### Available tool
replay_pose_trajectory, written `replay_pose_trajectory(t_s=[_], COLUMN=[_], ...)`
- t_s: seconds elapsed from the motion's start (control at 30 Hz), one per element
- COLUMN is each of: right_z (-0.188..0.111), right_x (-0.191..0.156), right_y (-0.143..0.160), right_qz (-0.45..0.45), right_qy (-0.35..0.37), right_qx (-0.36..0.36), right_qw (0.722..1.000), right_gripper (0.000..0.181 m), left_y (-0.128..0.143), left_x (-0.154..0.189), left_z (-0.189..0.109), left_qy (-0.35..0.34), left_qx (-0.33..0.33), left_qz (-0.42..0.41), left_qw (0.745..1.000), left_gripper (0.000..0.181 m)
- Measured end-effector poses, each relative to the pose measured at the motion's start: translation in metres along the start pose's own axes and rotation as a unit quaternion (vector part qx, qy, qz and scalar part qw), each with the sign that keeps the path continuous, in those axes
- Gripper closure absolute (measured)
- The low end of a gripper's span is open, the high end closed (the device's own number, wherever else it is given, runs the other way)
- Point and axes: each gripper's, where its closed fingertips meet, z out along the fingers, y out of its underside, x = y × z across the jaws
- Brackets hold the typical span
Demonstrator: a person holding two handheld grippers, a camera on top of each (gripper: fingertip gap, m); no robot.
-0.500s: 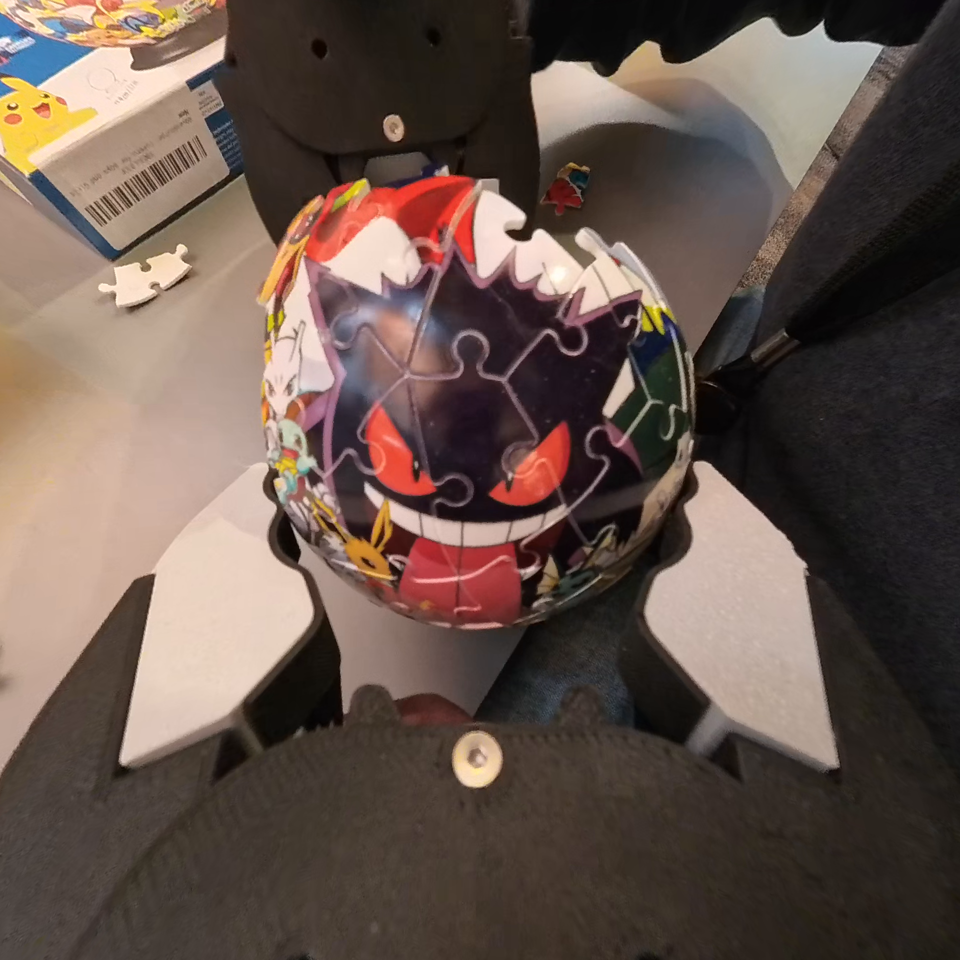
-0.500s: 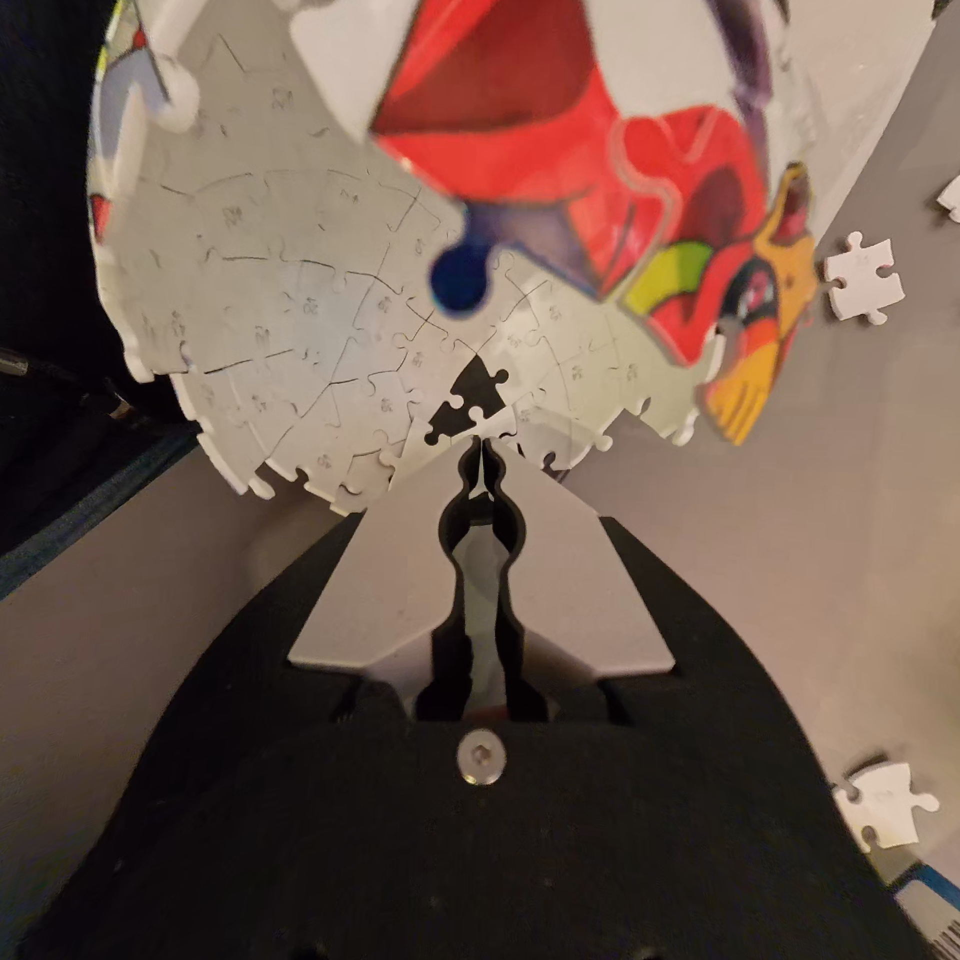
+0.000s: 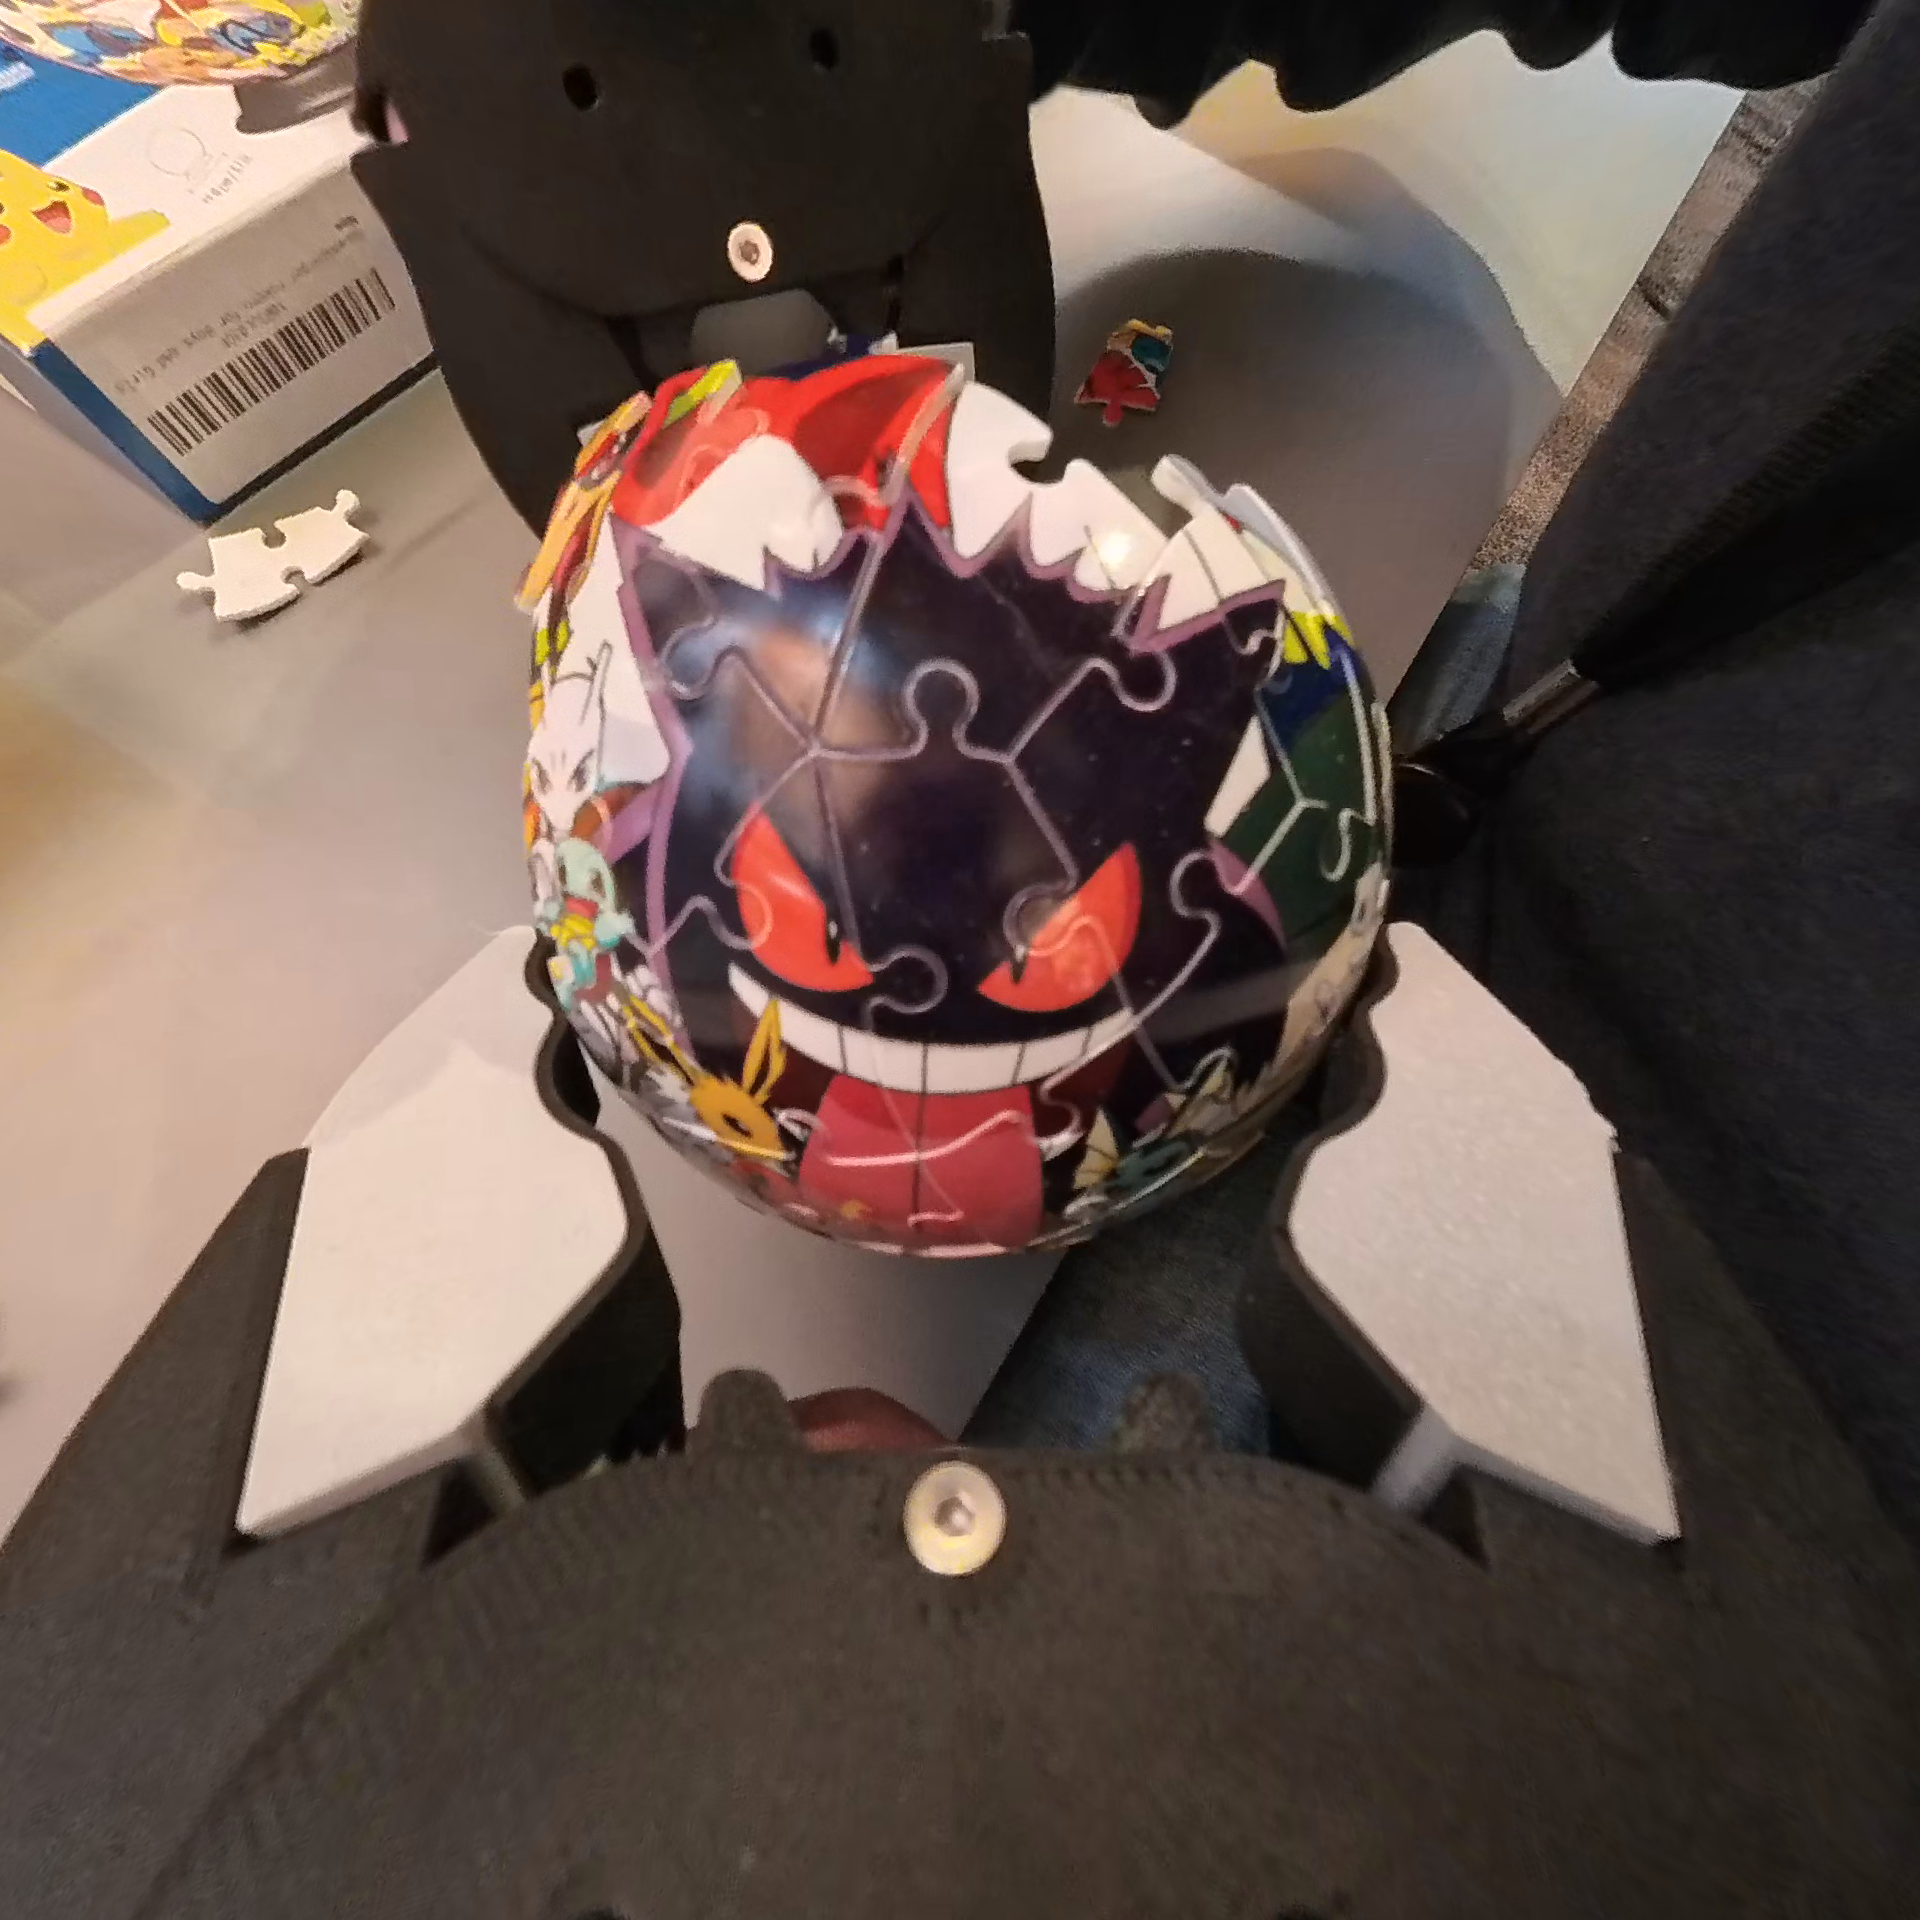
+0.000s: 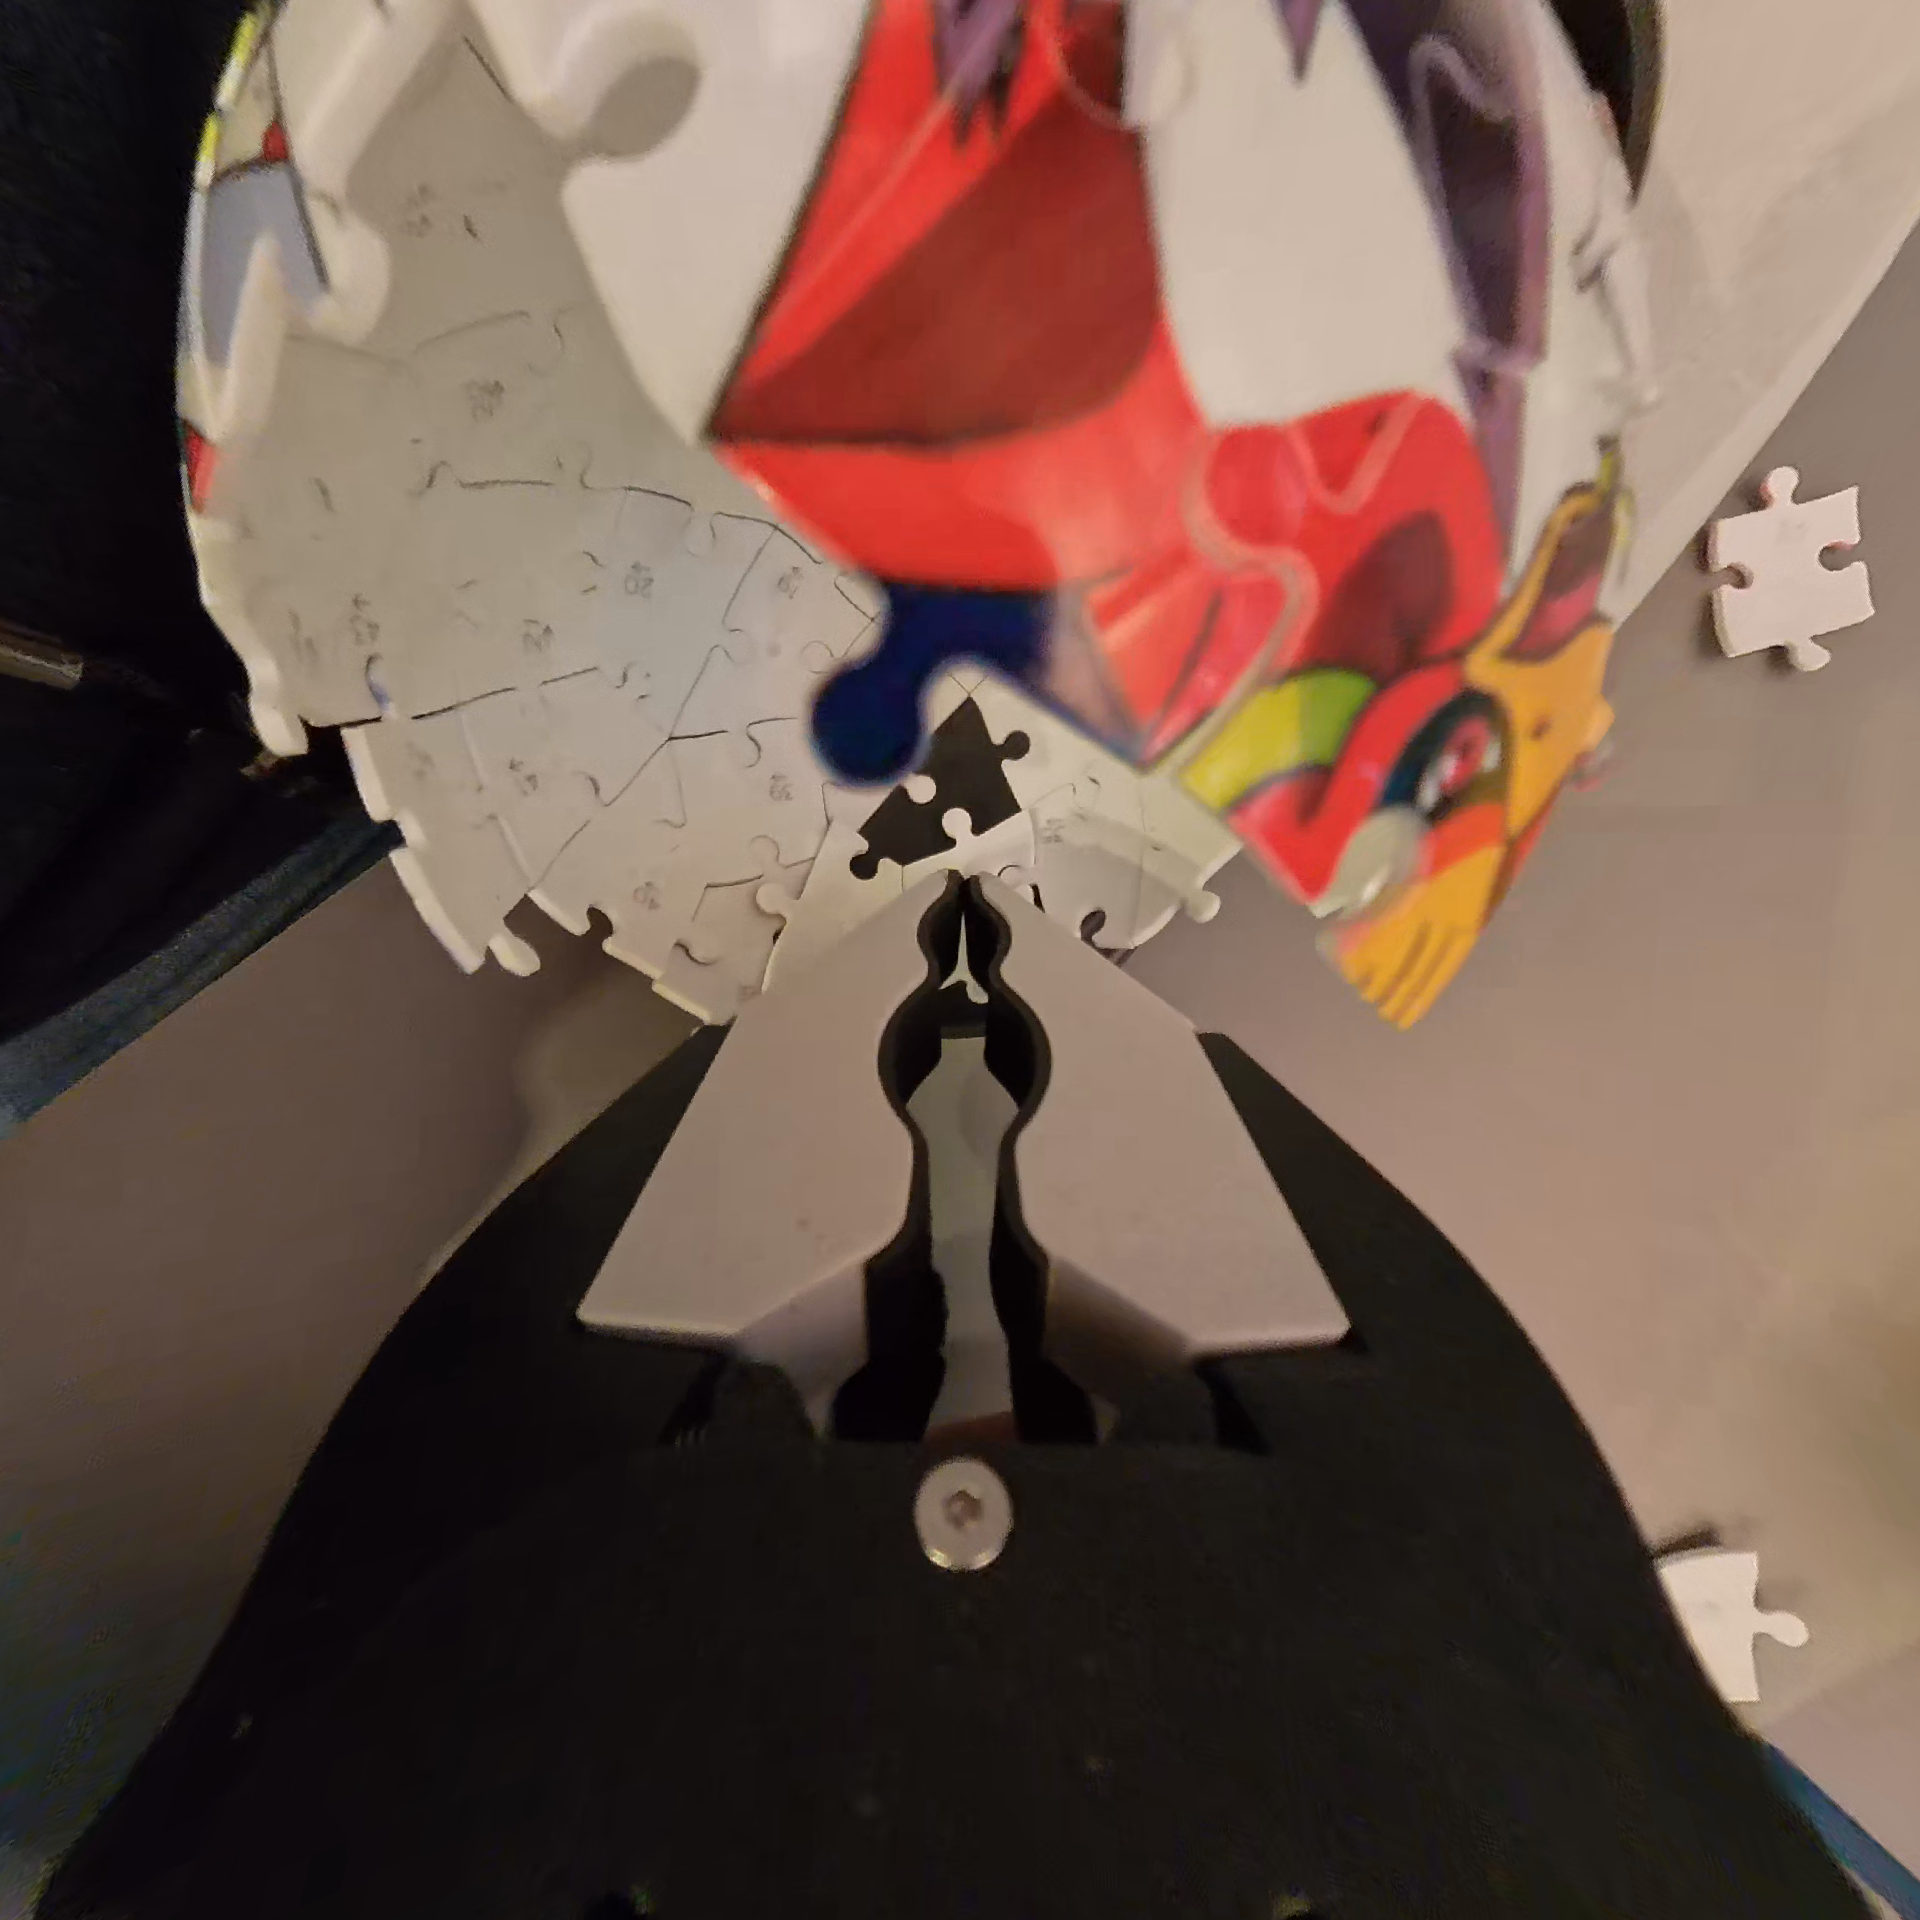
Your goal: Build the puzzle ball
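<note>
Left wrist view: the glossy, partly assembled spherical puzzle ball (image 3: 956, 821), printed with cartoon creatures around a dark purple grinning face, sits clamped between the left gripper's (image 3: 956, 997) white-faced black fingers (image 3: 447, 1195), one on each side of its lower half, raised above the grey table (image 3: 208, 831). The ball's upper far edge is jagged and open, with tabs showing. Just beyond it stands the right gripper (image 3: 758, 332), its tips hidden behind the ball's red upper section.

Right wrist view: the right gripper's (image 4: 961, 883) fingers (image 4: 790, 1132) are clenched together, tips meeting at the rim of the ball's (image 4: 582, 623) white, numbered inner shell, just below a small dark triangular gap. Whether a piece is pinched there cannot be told.

On the table to the far left lies a blue and white cardboard box (image 3: 187, 312) with a barcode panel; near it is a white face-down joined pair of pieces (image 3: 275, 556). A red loose piece (image 3: 1127, 372) lies far right of the ball. In the right wrist view two more white face-down pieces (image 4: 1792, 577) (image 4: 1720, 1631) lie on the table at the right.
</note>
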Motion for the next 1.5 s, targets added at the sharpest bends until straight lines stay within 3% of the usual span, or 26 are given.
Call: replay_pose_trajectory(t_s=[0.6, 0.87, 1.07, 1.5], right_z=[0.001, 0.000, 0.006, 0.004], right_x=[-0.001, 0.005, 0.011, 0.005], right_y=[0.001, -0.010, -0.007, -0.002], right_qz=[-0.001, 0.008, 0.003, 0.008], right_qy=[-0.019, 0.009, 0.037, 0.016], right_qx=[-0.017, 0.030, 0.018, 0.012], right_qw=[1.000, 0.999, 0.999, 1.000], right_gripper=[0.181, 0.181, 0.181, 0.181], left_y=[-0.001, -0.001, -0.001, -0.002], left_x=[-0.002, -0.003, -0.003, -0.005], left_z=[0.001, 0.001, 0.001, 0.002], left_qy=[0.015, 0.016, 0.016, 0.019], left_qx=[-0.001, -0.004, -0.005, -0.008], left_qz=[0.000, 0.005, 0.005, 0.007], left_qw=[1.000, 1.000, 1.000, 1.000], left_gripper=[0.045, 0.045, 0.045, 0.045])
